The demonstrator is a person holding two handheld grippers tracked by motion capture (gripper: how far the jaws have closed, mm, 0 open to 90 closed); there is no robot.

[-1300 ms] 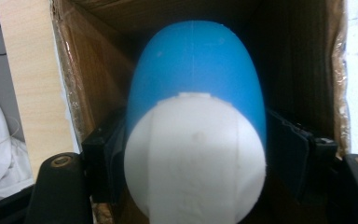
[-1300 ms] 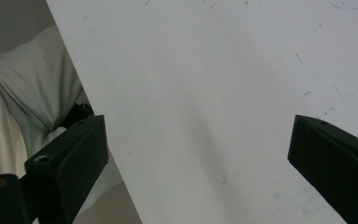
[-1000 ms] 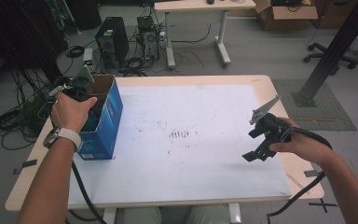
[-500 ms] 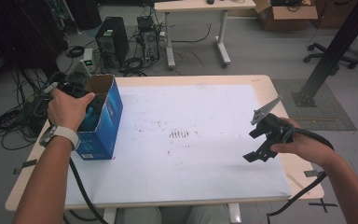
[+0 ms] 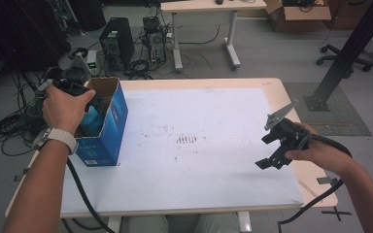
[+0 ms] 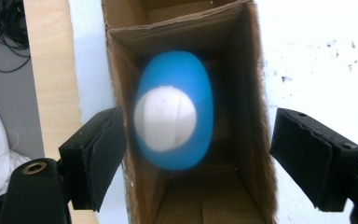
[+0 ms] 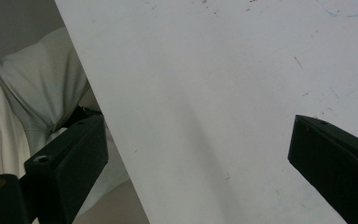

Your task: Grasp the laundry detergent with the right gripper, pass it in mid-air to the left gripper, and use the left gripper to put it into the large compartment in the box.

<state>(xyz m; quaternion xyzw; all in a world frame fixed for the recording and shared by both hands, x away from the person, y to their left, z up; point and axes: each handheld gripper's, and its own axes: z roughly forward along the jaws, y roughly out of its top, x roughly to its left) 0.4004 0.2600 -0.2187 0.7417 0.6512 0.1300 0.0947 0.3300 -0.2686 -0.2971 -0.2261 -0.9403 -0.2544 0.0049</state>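
My high view sits above the near side of the table (image 5: pixel 184 194) and looks forward and down, far enough back to take in the whole top and the floor beyond it. My left gripper view rides close above the open cardboard box (image 6: pixel 242 93), looking straight down into it, with the table edge at its left. The same box (image 5: pixel 108 126) stands at the table's left end in the high view. My right gripper view hangs near the white table surface (image 7: pixel 223 93), tilted toward its near edge, a stretch the high view also covers.
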